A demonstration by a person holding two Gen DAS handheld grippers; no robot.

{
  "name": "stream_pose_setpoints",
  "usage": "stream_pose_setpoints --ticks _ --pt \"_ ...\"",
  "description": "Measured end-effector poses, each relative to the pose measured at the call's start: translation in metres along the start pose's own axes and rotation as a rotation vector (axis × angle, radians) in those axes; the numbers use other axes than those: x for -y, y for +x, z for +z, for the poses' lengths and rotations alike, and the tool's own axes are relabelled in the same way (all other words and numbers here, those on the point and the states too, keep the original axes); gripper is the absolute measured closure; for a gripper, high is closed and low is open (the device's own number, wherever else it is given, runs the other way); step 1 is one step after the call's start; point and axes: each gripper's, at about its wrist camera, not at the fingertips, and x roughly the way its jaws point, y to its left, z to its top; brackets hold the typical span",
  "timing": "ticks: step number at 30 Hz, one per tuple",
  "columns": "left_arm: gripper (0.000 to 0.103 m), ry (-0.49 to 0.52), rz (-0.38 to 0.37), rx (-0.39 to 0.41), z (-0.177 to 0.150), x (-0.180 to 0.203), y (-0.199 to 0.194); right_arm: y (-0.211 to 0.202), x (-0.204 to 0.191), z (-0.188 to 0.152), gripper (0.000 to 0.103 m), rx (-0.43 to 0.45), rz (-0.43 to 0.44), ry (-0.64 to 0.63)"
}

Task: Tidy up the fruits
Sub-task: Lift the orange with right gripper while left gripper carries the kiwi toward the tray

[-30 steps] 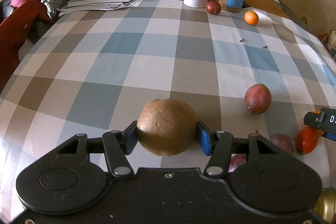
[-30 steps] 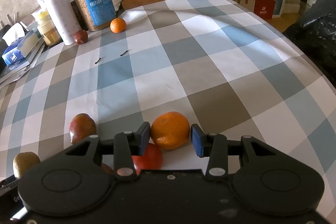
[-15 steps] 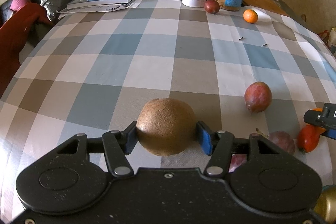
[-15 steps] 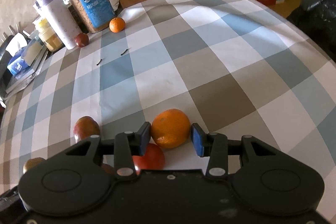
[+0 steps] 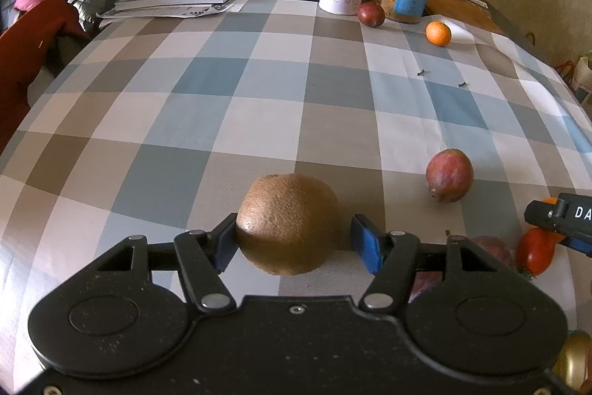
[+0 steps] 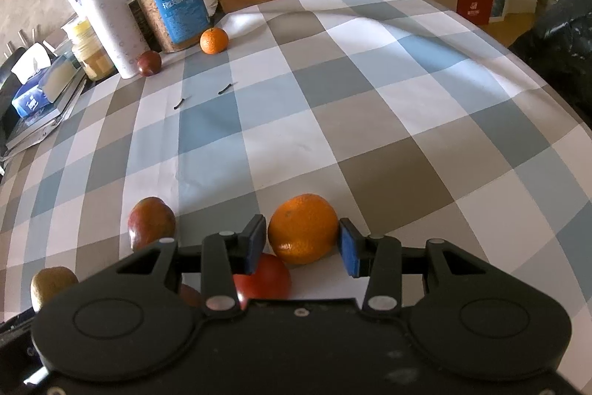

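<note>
Both sets of jaws are wider than a second ago; neither hand has shifted. Left gripper [image 5: 294, 243]: jaws opening, the brown fruit [image 5: 288, 223] sits between them on the checked tablecloth [image 5: 229, 121], a clear gap at the right pad, the left pad just at the skin (contact there hard to call), so released, not grasped. Right gripper [image 6: 301, 245]: jaws opening too, the orange [image 6: 302, 228] between them with slim gaps each side, resting on the cloth, released. A red tomato [image 6: 262, 276] lies just beneath and left of that claw, touching or nearly touching the orange. Left of the right claw, a reddish fruit [image 6: 151, 223] near; further left a kiwi-brown fruit [image 6: 51, 284]. Far ahead of both claws: a small mandarin [image 6: 214, 40] and a dark plum-like fruit [image 6: 149, 63] by the jars.

Judgement: a set-down step, both fruits placed. To do it well, let the pads clear fully before lifting, then pull straight back and up so neither round fruit gets nudged and rolls; the orange could bump the tomato.
</note>
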Motion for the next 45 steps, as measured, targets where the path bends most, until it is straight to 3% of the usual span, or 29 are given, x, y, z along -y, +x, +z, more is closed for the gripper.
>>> stream_pose_setpoints --ticks 11,16,21,33,45 --pt "0.036 0.022 0.013 0.003 -0.001 0.003 0.0 -0.004 -0.004 -0.001 0.063 0.014 -0.013 -0.027" --pt "0.036 0.025 0.015 0.002 -0.001 0.003 0.0 -0.016 -0.008 -0.004 0.064 0.093 -0.029 -0.046" --pt "0.044 0.003 0.02 0.007 0.0 -0.001 -0.002 -0.026 -0.01 -0.005 0.064 0.154 -0.027 -0.061" --pt "0.044 -0.037 -0.01 0.009 0.001 -0.009 -0.002 -0.029 -0.01 -0.005 0.064 0.159 0.001 -0.047" --pt "0.044 0.012 0.035 0.024 -0.002 0.001 -0.002 -0.03 -0.01 -0.005 0.064 0.17 -0.012 -0.043"
